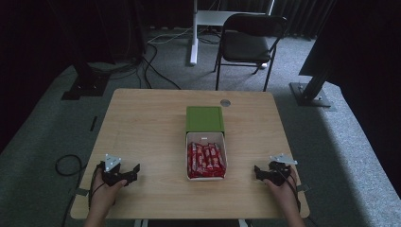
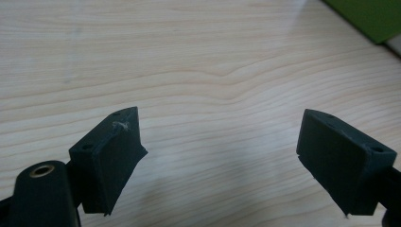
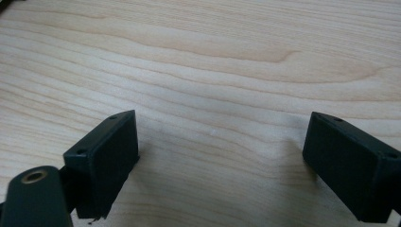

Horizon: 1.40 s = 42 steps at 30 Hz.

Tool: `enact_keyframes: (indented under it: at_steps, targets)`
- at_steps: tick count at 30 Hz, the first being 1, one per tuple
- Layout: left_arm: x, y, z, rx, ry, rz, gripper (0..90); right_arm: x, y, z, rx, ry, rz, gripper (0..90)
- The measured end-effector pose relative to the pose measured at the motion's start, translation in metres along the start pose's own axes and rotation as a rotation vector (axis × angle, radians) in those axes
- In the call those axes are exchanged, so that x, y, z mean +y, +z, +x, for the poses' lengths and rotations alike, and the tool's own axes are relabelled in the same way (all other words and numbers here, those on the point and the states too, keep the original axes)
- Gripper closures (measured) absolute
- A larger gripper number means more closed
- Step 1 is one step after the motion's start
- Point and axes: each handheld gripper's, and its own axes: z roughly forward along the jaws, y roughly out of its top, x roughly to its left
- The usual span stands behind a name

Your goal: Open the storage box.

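Both tongs, left and right, gape beside the snack tray.

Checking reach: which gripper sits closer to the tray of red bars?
The left gripper looks slightly nearer the white tray; the right gripper sits a bit farther off. Both have open, empty jaws.

1. sitting at the middle of the table: a box, with its drawer tray pulled out toward the near edge.
2. lying in the tray: wrapped bars, side by side.
3. resting near the front edge: left gripper left of the tray, right gripper right of it, both well apart from it.
4. standing behind the table: a chair.
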Motion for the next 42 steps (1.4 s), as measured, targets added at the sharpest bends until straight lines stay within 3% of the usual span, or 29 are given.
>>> enact_keyframes:
  at_steps: [4,8,17,20,24,42]
  targets:
    - [-0.003,0.0,0.007,0.058,-0.009,0.032,15.5,0.0,0.0,0.0,0.0,0.0,0.0,10.6]
    - [-0.006,0.0,0.013,0.115,-0.045,0.057,15.5,0.0,0.0,0.0,0.0,0.0,0.0,10.6]
    - [-0.013,0.0,0.022,0.182,-0.068,0.116,15.5,0.0,0.0,0.0,0.0,0.001,0.001,10.6]
    - [-0.013,0.0,0.024,0.187,-0.085,0.113,15.5,0.0,0.0,0.0,0.0,0.0,0.001,10.5]
    - [-0.013,0.001,0.024,0.18,-0.079,0.134,15.3,0.0,0.0,0.0,0.0,0.001,0.001,10.5]
    - [-0.012,0.003,0.024,0.171,-0.086,0.144,10.8,0.0,0.0,0.0,0.001,0.001,0.0,10.6]
